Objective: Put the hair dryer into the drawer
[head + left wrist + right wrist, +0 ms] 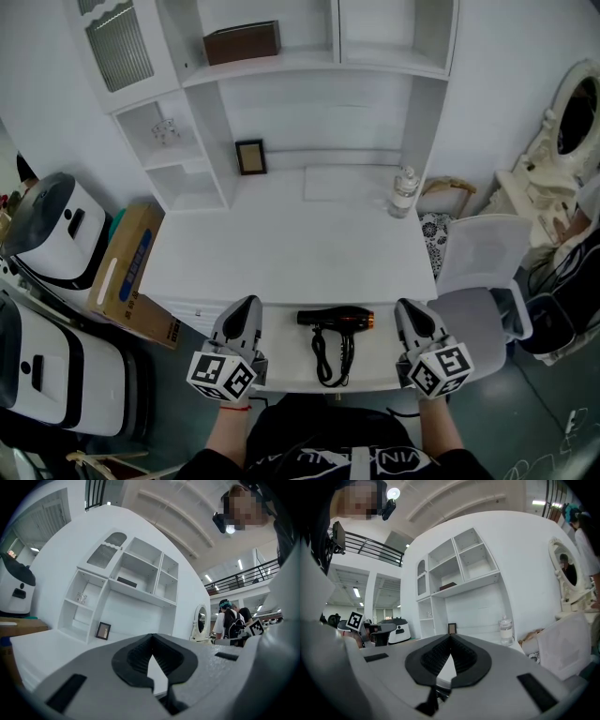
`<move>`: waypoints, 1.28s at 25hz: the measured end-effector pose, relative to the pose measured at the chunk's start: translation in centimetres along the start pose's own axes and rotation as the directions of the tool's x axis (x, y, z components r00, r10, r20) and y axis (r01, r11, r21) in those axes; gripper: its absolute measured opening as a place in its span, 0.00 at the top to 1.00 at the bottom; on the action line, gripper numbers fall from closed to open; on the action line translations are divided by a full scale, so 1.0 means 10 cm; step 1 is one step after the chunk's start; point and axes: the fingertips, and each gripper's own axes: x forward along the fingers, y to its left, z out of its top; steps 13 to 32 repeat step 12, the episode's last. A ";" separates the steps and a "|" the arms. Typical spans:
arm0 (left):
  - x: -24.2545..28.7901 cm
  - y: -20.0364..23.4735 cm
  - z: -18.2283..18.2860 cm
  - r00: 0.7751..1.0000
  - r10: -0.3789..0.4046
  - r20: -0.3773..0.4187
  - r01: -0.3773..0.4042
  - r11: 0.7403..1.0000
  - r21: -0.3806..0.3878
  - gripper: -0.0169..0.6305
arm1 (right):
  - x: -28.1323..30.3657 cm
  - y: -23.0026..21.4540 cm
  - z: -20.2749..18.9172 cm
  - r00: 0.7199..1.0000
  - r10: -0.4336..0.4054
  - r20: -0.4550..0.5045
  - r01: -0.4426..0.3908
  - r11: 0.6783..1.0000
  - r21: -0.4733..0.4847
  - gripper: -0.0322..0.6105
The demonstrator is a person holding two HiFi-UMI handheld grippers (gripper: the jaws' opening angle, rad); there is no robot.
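A black hair dryer with an orange band lies on its side on the front strip of the white desk, nozzle to the left. Its black cord is bundled just in front of it. My left gripper hovers left of the dryer and my right gripper right of it; neither touches it. Both point level toward the shelves with nothing between their jaws. The left gripper is shut in its own view, as is the right gripper. No drawer front is visible to me.
A small picture frame and a clear bottle stand at the back of the desk under the shelves. A cardboard box and white appliances crowd the left side. A white chair stands to the right.
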 end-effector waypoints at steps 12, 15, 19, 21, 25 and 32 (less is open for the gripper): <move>0.02 0.12 -0.03 1.000 0.023 -0.018 -0.023 1.000 0.003 0.97 | 0.10 -0.05 -0.07 1.000 -0.004 -0.015 0.004 1.000 0.016 0.94; 0.02 0.12 -0.03 1.000 0.023 -0.018 -0.023 1.000 0.003 0.97 | 0.10 -0.05 -0.07 1.000 -0.004 -0.015 0.004 1.000 0.016 0.94; 0.02 0.12 -0.03 1.000 0.023 -0.018 -0.023 1.000 0.003 0.97 | 0.10 -0.05 -0.07 1.000 -0.004 -0.015 0.004 1.000 0.016 0.94; 0.02 0.12 -0.03 1.000 0.023 -0.018 -0.023 1.000 0.003 0.97 | 0.10 -0.05 -0.07 1.000 -0.004 -0.015 0.004 1.000 0.016 0.94; 0.02 0.12 -0.03 1.000 0.023 -0.018 -0.023 1.000 0.003 0.97 | 0.10 -0.05 -0.07 1.000 -0.004 -0.015 0.004 1.000 0.016 0.94; 0.02 0.12 -0.03 1.000 0.023 -0.018 -0.023 1.000 0.003 0.97 | 0.10 -0.05 -0.07 1.000 -0.004 -0.015 0.004 1.000 0.016 0.94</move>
